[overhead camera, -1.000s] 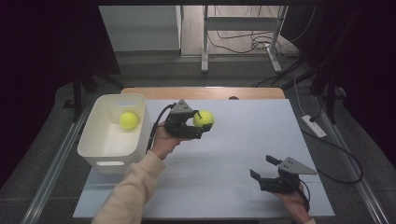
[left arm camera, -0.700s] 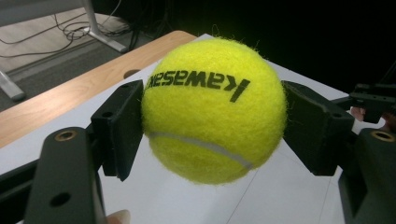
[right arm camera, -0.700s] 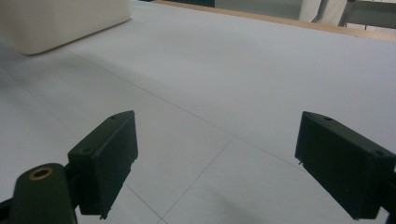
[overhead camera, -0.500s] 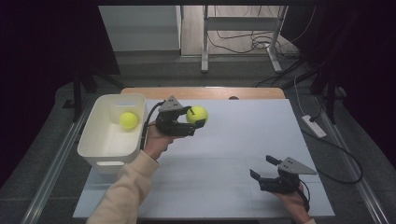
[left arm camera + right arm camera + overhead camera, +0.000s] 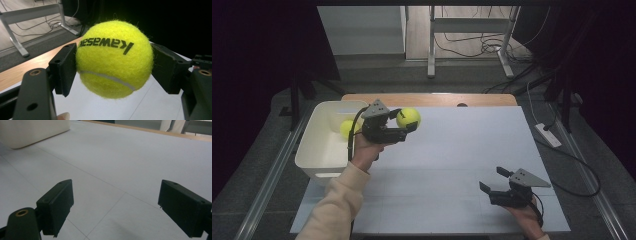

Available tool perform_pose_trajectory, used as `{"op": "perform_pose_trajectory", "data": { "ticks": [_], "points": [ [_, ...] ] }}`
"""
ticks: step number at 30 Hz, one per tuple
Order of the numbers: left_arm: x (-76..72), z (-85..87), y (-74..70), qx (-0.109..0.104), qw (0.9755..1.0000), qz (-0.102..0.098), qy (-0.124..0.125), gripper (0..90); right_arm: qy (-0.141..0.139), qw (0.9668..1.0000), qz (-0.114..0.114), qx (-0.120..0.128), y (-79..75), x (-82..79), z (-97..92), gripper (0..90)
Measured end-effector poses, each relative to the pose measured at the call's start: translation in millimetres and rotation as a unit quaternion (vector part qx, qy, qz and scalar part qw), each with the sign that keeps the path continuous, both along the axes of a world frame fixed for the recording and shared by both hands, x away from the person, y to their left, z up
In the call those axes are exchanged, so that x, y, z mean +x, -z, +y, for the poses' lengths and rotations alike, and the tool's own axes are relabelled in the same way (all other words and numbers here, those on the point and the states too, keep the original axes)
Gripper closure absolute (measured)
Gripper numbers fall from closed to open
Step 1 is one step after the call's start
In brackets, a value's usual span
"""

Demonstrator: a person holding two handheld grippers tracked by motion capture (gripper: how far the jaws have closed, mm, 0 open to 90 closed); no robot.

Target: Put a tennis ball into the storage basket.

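Observation:
My left gripper (image 5: 404,122) is shut on a yellow tennis ball (image 5: 408,118), held above the table just right of the white bin (image 5: 316,150). In the left gripper view the ball (image 5: 114,58) sits squeezed between both black pads, its printed lettering upside down. A second yellow tennis ball (image 5: 346,129) lies inside the bin, partly behind the gripper's cable. My right gripper (image 5: 492,181) rests low over the table's near right part, open, with nothing between its jaws; in the right gripper view its fingers (image 5: 56,205) stand wide apart over the bare white tabletop.
The white tabletop (image 5: 462,150) has a wooden strip (image 5: 432,99) along its far edge. The bin's corner (image 5: 30,130) shows at upper left in the right gripper view. A white power strip (image 5: 548,135) and cables lie on the floor to the right.
My left hand has carried the ball leftward and slightly up, closer to the bin. The right gripper has stayed where it was.

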State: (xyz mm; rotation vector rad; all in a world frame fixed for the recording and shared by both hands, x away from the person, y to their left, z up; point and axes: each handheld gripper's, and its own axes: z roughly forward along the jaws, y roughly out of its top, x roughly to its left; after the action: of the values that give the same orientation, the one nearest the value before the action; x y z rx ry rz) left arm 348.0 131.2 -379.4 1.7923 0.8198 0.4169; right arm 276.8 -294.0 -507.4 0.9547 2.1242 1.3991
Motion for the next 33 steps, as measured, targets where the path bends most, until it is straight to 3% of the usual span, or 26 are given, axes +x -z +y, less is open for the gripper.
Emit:
{"op": "perform_pose_trajectory", "data": {
  "ticks": [25, 33],
  "points": [
    [-13.8, 42.4, -1.9, -0.011, 0.9987, -0.007, -0.048, 27.2, 0.001, 1.0, 0.001, -0.002, 0.0, 0.2, 0.1, 13.1],
    [-20.4, 67.8, 0.3, -0.01, 0.9969, -0.001, -0.079, 27.2, 0.001, 1.0, 0.0, -0.003, 0.1, -0.1, 0.8, 13.5]
  ]
}}
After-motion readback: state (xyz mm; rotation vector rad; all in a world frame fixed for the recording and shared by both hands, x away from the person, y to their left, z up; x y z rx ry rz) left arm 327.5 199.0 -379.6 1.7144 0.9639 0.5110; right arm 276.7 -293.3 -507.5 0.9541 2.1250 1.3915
